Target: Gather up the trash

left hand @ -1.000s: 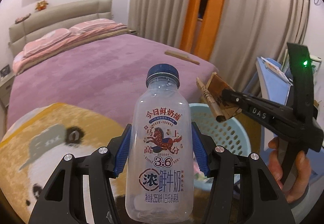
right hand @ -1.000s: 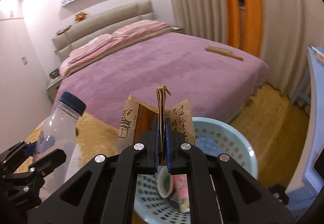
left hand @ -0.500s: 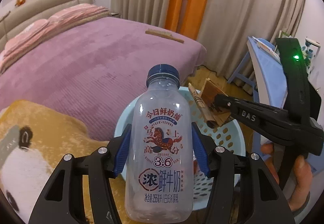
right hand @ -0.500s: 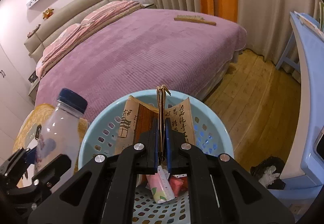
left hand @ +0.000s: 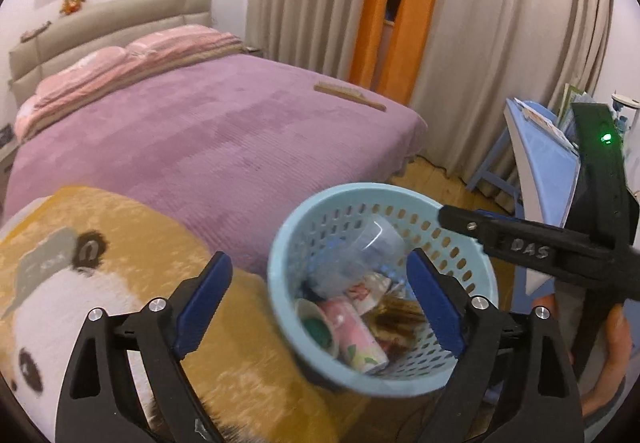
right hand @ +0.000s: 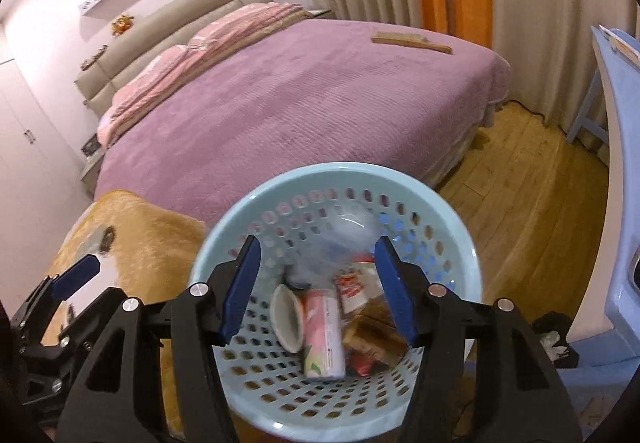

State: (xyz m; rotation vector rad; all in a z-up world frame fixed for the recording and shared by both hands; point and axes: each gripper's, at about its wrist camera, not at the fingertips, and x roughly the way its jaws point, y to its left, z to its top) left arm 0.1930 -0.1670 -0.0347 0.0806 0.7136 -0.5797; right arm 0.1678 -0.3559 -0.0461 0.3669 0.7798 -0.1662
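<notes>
At the far left, a plush yellow blanket [left hand: 132,239] printed with a cartoon animal lies over the near end of the bed [left hand: 208,147], whose purple cover stretches back to pink pillows [left hand: 132,63] at a beige headboard. A flat wooden piece [left hand: 349,95] rests near the bed's far corner.

The left gripper [left hand: 318,297] hangs over the blanket's edge and the near rim of the basket, its jaws opening wide with nothing pressed between the 2 blue pads. Just beyond it, the light-blue perforated basket [left hand: 280,263] stands beside the bed on the wooden floor [right hand: 532,203]. Inside lies the collected trash: the clear plastic bottle [left hand: 360,255], blurred, tilted against the basket's far wall; a pink floral can [left hand: 354,331] lying on its side; a paper cup [right hand: 286,317] also on its side just left of the can; and brown crumpled paper packaging [right hand: 376,331] at the right of the pile.

The right gripper [right hand: 318,285] hovers directly above the basket mouth, its jaws opening as well, and it grasps nothing; the trash sits below and between its pads without touching them. In the left wrist view a hand [left hand: 608,355] grips its handle at the right edge.

Farther right, beige and orange curtains [left hand: 400,3] hang behind a blue table [left hand: 536,163].
</notes>
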